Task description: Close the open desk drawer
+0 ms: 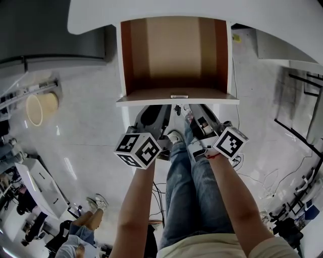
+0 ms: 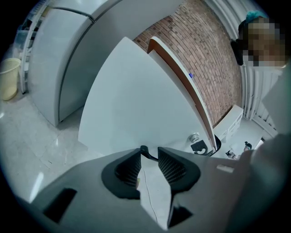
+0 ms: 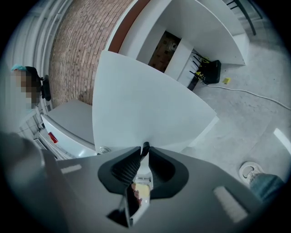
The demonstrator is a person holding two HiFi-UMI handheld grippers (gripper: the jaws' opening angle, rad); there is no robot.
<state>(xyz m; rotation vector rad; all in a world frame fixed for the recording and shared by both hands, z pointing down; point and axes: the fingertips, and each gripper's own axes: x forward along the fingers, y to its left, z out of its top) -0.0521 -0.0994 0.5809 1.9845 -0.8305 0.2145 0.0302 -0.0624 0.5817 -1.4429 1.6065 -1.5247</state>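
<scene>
The desk drawer (image 1: pixel 174 55) stands pulled out from under the white desk top (image 1: pixel 202 10); its brown inside is bare. Its white front panel (image 1: pixel 151 101) faces me, with a small handle (image 1: pixel 179 96) at the middle. Both grippers are just below and in front of that panel. My left gripper (image 1: pixel 154 113) is open, and the left gripper view looks along it (image 2: pixel 151 154) at the panel (image 2: pixel 136 100) with nothing between its fingers. My right gripper (image 1: pixel 194 112) has its jaws almost together (image 3: pixel 144 152), a slit apart, facing the same panel (image 3: pixel 141 104).
My legs in jeans (image 1: pixel 186 191) are under the grippers. A beige bin (image 1: pixel 39 108) stands on the floor at left. Cables (image 1: pixel 282 176) lie at right, a black box (image 3: pixel 210 71) under the desk. A grey cabinet (image 2: pixel 50 59) stands left of the drawer.
</scene>
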